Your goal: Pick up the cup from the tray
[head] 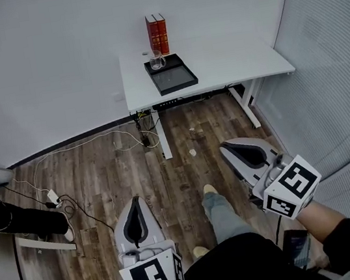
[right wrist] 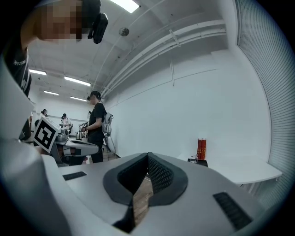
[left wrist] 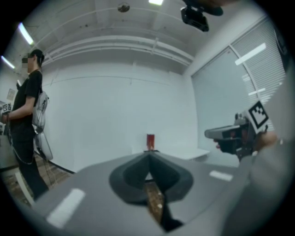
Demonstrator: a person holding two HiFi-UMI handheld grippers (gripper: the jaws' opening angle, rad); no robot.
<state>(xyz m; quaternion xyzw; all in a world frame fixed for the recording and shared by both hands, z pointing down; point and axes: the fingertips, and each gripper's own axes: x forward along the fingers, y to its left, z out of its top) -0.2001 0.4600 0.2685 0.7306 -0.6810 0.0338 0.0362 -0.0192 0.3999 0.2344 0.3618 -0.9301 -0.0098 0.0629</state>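
- Plainly, this is the approach step: the person stands on the wood-plank floor (head: 101, 174), well short of the black rectangular tray (head: 177, 77), and nothing has been grasped yet.
- The small clear glass cup with a handle (head: 157, 60) stands upright at the tray's far left corner. From this far off I cannot tell whether it sits inside the rim or just against it.
- The tray lies on a white rectangular tabletop (head: 235, 60). A pair of red hardback books (head: 157, 34) stands upright just behind the tray, near the cup.
- The left gripper (head: 135, 202) is clenched tip to tip with nothing between its jaws. It is well apart from the tray and aimed roughly toward it.
- The right gripper (head: 226, 148) is likewise closed and empty, and also well apart from the tray.
- As for containers, the tray carries only the cup, and the rest of its dark bottom is bare. The cup looks empty, though it is too small to be sure.
- Next, I would judge, the person must walk up to the tray and spread the jaws of one gripper. That gripper should reach the cup from the tray's open side, away from the books.
- The jaws should then close squarely on the smooth glass and lift it straight up clear of the tray's rim.
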